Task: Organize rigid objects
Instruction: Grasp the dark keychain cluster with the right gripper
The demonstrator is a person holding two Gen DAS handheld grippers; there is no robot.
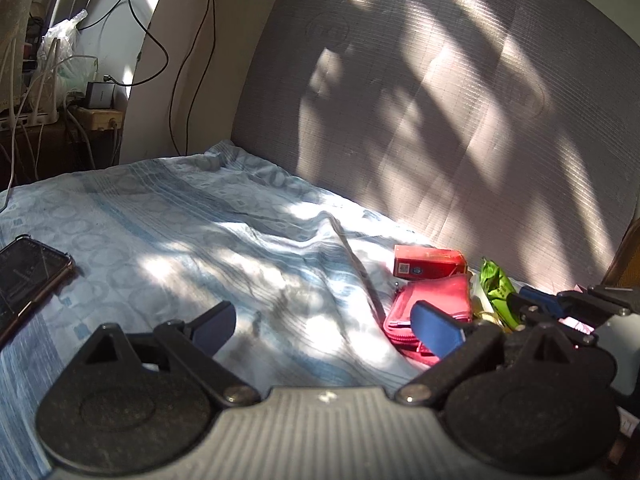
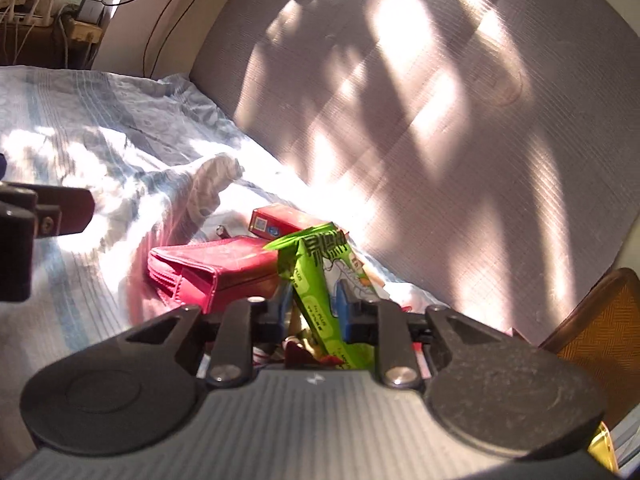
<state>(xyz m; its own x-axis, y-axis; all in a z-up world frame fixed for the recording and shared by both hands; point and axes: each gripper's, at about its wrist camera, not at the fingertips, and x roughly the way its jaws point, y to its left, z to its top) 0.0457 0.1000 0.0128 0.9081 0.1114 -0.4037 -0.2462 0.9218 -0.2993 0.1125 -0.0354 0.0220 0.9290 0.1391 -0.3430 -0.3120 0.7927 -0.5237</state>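
both grippers sit low over a blue-patterned bedsheet (image 1: 168, 220). right gripper (image 2: 316, 308) has its blue fingers (image 2: 346, 312) clamped on a green snack packet (image 2: 320, 280), which stands tilted between them. just left of it lies a pink wallet (image 2: 216, 268), with a red box (image 2: 276, 220) behind, both close to the grey headboard (image 2: 440, 100) (little room on that side). left gripper (image 1: 324, 328) has its fingers spread wide apart over bare sheet, holding nothing; its right fingertip (image 1: 436, 330) overlaps the wallet in view. a phone (image 1: 28, 276) rests at the sheet's left edge, well apart from the pile, with open sheet between.
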